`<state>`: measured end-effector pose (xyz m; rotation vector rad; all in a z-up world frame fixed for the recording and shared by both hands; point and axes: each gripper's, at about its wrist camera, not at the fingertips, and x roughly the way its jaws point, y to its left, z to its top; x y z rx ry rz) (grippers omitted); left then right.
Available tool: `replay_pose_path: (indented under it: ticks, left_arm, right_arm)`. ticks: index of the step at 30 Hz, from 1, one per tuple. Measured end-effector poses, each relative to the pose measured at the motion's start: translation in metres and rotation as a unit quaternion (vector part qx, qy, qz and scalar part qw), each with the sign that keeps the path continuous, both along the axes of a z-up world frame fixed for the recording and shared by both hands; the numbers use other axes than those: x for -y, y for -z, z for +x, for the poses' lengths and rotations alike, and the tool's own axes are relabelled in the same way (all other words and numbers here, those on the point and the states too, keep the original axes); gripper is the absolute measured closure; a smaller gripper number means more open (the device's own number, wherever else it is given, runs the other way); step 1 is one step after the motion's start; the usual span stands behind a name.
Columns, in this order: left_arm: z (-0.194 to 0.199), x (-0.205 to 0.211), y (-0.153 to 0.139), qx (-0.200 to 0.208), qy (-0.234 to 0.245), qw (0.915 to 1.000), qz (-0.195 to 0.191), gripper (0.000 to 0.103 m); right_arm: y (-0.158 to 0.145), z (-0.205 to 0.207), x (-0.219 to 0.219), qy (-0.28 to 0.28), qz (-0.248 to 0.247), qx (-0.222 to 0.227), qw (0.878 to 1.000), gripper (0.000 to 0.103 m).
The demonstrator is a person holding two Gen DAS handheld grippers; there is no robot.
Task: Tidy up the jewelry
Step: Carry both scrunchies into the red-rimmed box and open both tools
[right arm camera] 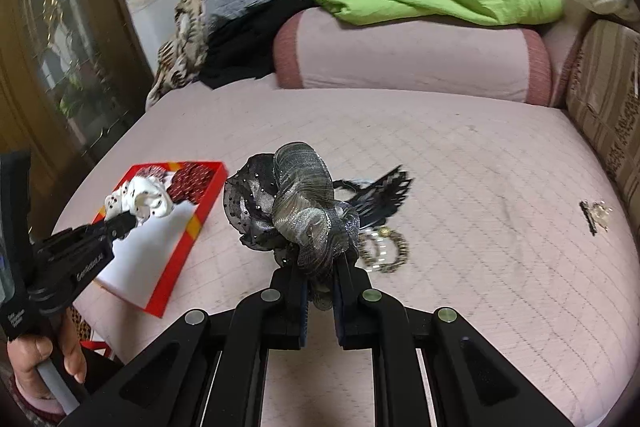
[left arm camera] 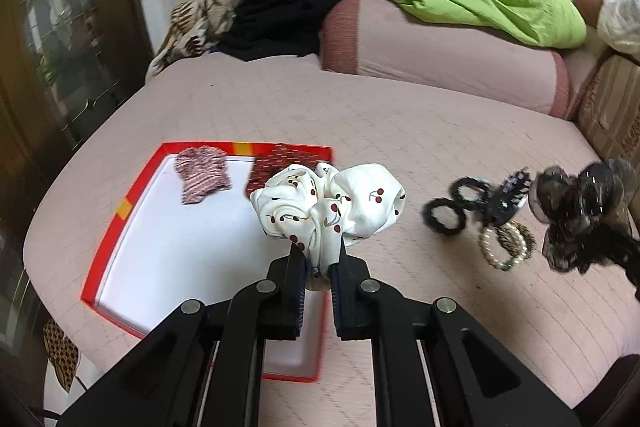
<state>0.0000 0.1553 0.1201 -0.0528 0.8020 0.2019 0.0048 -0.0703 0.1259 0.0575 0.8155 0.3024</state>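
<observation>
Left gripper jaws clamped on the cherry scrunchie, above the red box. Two striped scrunchies lie inside it. Right gripper jaws pinch the black mesh scrunchie. Hair ties, claw clip and bead bracelets wait beside the box on the bed.

1. White cherry-print scrunchie: smooth cloth with a soft satin sheen.
2. Grey-black scrunchie: sheer mesh cloth, metallic shimmer, small glinting dots.
3. Red box: glossy card rim, matt white floor.
4. Left gripper and right gripper: matt black plastic, bright metal pins.
5. Bed cover: matt quilted pink cloth.
6. Pearl bracelet: glossy beads.
</observation>
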Motion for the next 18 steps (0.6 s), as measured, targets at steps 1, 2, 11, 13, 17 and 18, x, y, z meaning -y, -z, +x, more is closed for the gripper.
replay_pose_path:
  ticks: [1, 2, 11, 13, 17, 18]
  left_arm:
    - [0.001, -0.005, 0.001, -0.001, -0.004, 1.0000, -0.001, 0.093]
    - [0.001, -0.011, 0.001, -0.002, -0.008, 1.0000, -0.002, 0.093]
    - [0.018, -0.092, 0.005, -0.026, -0.086, 0.9957, 0.022, 0.093]
    - [0.018, -0.115, 0.012, -0.031, -0.111, 0.9934, 0.004, 0.093]
    - [0.016, -0.151, 0.030, -0.041, -0.144, 0.9884, -0.025, 0.093]
    - [0.017, -0.159, 0.035, -0.045, -0.149, 0.9873, -0.033, 0.093]
  right_arm:
    - [0.001, 0.001, -0.007, -0.006, -0.001, -0.003, 1.000, 0.092]
    - [0.002, 0.002, -0.012, -0.011, -0.003, -0.006, 1.000, 0.092]
    - [0.010, 0.019, -0.082, -0.071, -0.004, -0.034, 0.997, 0.092]
    - [0.013, 0.024, -0.098, -0.087, 0.005, -0.044, 0.995, 0.092]
    - [0.023, 0.035, -0.136, -0.121, 0.019, -0.069, 0.990, 0.092]
    - [0.026, 0.038, -0.146, -0.129, 0.022, -0.076, 0.989, 0.092]
